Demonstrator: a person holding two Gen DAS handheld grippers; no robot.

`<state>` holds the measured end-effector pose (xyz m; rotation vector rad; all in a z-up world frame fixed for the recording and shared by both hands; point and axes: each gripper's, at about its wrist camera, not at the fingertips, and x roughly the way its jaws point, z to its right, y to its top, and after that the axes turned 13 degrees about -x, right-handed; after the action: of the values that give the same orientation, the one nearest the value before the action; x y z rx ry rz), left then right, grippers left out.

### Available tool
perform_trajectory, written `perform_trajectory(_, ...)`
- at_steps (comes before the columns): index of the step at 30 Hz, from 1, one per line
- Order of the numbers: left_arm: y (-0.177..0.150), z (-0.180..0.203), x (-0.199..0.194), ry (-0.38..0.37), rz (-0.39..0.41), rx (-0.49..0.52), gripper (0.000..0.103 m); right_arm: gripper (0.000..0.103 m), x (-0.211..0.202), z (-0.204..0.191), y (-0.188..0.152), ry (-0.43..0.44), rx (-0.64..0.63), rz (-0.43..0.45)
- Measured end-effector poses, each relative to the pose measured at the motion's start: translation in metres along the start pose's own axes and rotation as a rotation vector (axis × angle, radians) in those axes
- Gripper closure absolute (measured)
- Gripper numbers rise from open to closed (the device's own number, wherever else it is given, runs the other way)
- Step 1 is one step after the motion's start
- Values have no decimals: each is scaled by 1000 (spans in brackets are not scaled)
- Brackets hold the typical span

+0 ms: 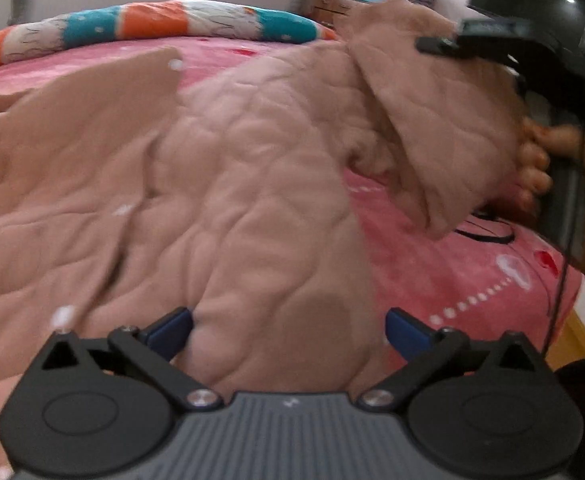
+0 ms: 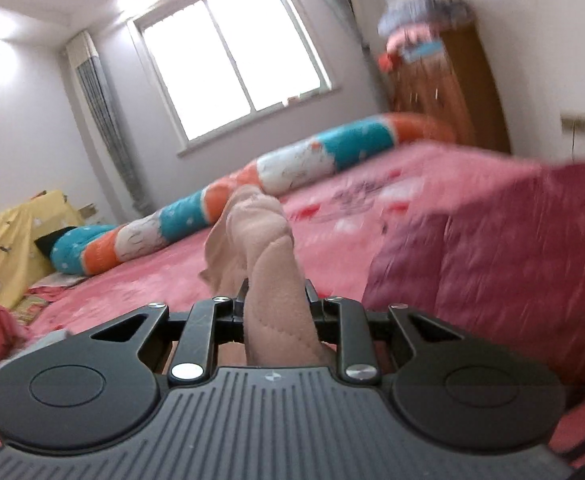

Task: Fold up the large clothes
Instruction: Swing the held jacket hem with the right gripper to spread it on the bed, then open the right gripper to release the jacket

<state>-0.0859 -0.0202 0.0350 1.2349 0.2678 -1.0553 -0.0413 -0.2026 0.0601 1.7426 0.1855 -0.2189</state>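
Your left gripper (image 1: 288, 330) sits at the bottom of the left wrist view with its jaws spread wide. Its blue pads (image 1: 170, 332) stand far apart and press on nothing, though a ridge of the garment (image 1: 252, 184) lies between them.

The garment is a quilted, peach-pink piece spread over the pink bedspread (image 1: 452, 276). It fills the left and centre of that view, wrinkled and partly folded over itself, with small white buttons showing here and there. One flap of it is lifted toward the upper right, where your right gripper (image 1: 436, 45) pinches its edge. Your hand (image 1: 536, 168) shows at the right edge, wrapped round the gripper's handle.

In the right wrist view the right gripper (image 2: 274, 300) has its jaws narrow, clamped on a bunched fold of the garment (image 2: 268, 248). The fold rises up from between the fingers at the centre of the frame. The frame is tilted and blurred.

A striped roll (image 2: 220, 200) in orange, teal and white lies across the far side of the bed, from the lower left toward the upper right. Behind it is a bright window (image 2: 228, 64), upper centre. A wooden cabinet (image 2: 448, 92) stands in the upper right with bedding piled on top. A maroon blanket (image 2: 500, 264) fills the right side, close to the camera. A yellow cloth (image 2: 12, 240) covers something at the left edge.
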Motion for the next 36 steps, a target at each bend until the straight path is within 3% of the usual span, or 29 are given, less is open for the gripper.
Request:
perform_trajectory(2, -1, 9, 9, 8, -2, 6, 2, 75, 4, 2, 2, -52, -54, 24)
perform_trajectory(4, -1, 14, 13, -9, -1, 3, 2, 85, 5, 8, 5, -128, -106, 55)
perform_trajectory(7, -2, 24, 22, -14, -11, 27, 2, 85, -3, 28, 9, -228, -130, 84)
perform_trajectory(11, -12, 37, 31, 31, -4, 72, 2, 84, 7, 66, -1, -229, 9, 57)
perform_trajectory(14, -14, 42, 35, 61, 1, 101, 2, 82, 15, 73, -7, -231, 1, 29)
perform_trajectory(17, -11, 36, 30, 49, -4, 97, 2, 71, 24, 78, -11, -284, -24, -8)
perform_trajectory(19, -7, 32, 25, 36, 0, 73, 2, 47, 20, 85, -14, -317, 0, -19)
perform_trajectory(20, -6, 32, 22, 33, 4, 65, 2, 41, 19, 92, -13, -334, 14, -18)
perform_trajectory(23, 1, 30, 8, 20, 25, 48, 2, 33, 10, 100, -11, -372, 40, -7)
perform_trajectory(25, 6, 31, -9, 16, 57, 49, 2, 7, 4, 102, -11, -409, 36, 11)
perform_trajectory(31, 33, 25, -59, 62, 166, 58, 2, 3, -33, 90, -6, -375, 90, 122)
perform_trajectory(36, 79, 3, -89, 137, 246, 49, 2, 2, -42, 71, 4, -232, 172, 164)
